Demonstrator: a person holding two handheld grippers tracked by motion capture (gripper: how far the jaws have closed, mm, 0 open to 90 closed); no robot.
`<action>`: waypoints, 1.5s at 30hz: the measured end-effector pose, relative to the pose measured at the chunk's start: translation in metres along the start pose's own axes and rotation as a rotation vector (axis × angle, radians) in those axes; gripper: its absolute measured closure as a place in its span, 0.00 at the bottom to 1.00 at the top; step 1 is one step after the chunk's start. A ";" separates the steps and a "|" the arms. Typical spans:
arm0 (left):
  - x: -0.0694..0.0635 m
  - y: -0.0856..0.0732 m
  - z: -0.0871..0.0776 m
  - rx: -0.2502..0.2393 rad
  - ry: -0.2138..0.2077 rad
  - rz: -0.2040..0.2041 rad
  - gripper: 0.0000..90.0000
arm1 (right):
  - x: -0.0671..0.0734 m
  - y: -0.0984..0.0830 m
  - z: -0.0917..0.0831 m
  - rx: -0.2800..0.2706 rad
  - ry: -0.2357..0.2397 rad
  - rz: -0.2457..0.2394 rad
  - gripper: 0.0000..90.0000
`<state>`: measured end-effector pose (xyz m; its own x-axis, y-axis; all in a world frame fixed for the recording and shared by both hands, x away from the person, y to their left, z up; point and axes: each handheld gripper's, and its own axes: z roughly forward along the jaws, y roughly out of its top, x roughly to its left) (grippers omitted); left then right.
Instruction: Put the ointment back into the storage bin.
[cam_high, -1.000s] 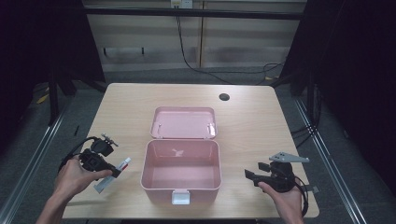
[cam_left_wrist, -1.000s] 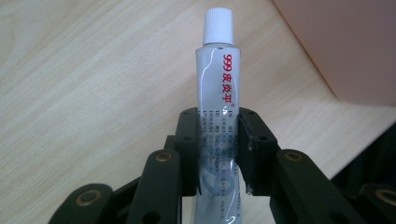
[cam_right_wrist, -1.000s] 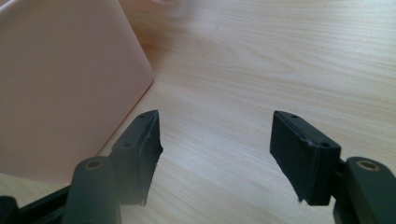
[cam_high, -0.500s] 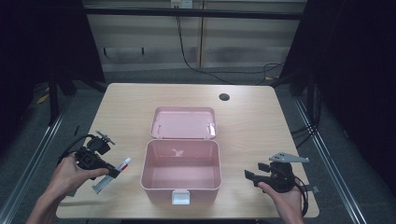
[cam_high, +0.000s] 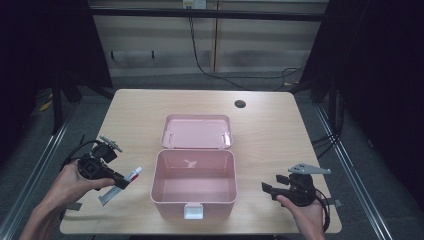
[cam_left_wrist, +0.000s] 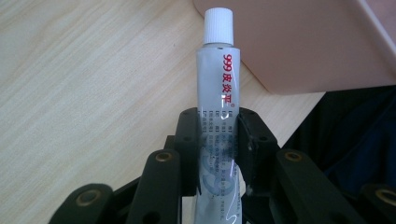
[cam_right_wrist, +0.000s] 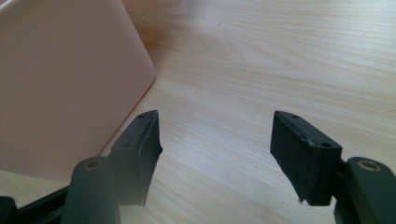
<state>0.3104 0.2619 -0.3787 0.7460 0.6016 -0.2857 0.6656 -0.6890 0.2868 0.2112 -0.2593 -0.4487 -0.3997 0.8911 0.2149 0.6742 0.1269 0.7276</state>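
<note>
**Ointment tube held beside the open pink box**

The left gripper (cam_high: 116, 178) was clamped on a white ointment tube (cam_high: 121, 184), the black jaws pressing its printed middle in the left gripper view, where the tube (cam_left_wrist: 217, 98) pointed its white screw cap (cam_left_wrist: 218, 28) toward the pink box (cam_left_wrist: 299, 42). In the high view the tube hung over the wooden table (cam_high: 270, 130), just left of the box (cam_high: 194, 187) and apart from its left wall, with a strip of bare wood between them. The box sat near the table's near edge, its lid (cam_high: 197, 131) thrown open behind it and its inside showing bare pink. The far half of the table lay open apart from a small round hole (cam_high: 240, 104) near the far right corner.

The right gripper (cam_high: 270, 190) rested at the near right of the table, well apart from the box's right wall, jaws apart with only wood grain between the pads (cam_right_wrist: 147, 144).

Compared with a second before, the left hand (cam_high: 75, 180) and its tube sat a little higher and farther from the near edge, the tube's flat end off the wood. The right gripper had kept its place and opening.

The tube's crimped end was hidden behind the jaws in the left gripper view, and its small print was too fine to read beyond the red "999" mark. The person's forearms were cut off at the bottom of the high view, and the room around the table was too dark to make out
</note>
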 end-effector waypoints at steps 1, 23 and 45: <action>-0.001 0.000 -0.001 0.002 -0.007 0.007 0.80 | 0.000 0.000 0.000 0.000 0.001 -0.001 0.37; -0.023 0.017 -0.038 -0.020 0.004 0.111 0.80 | 0.000 0.000 0.000 0.007 0.002 0.003 0.36; -0.059 0.049 -0.052 0.016 -0.023 0.229 0.79 | 0.000 0.001 -0.001 -0.018 0.008 0.005 0.27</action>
<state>0.3005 0.2130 -0.3005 0.8764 0.4200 -0.2355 0.4787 -0.8128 0.3320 0.2113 -0.2596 -0.4472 -0.4015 0.8882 0.2235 0.6649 0.1148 0.7381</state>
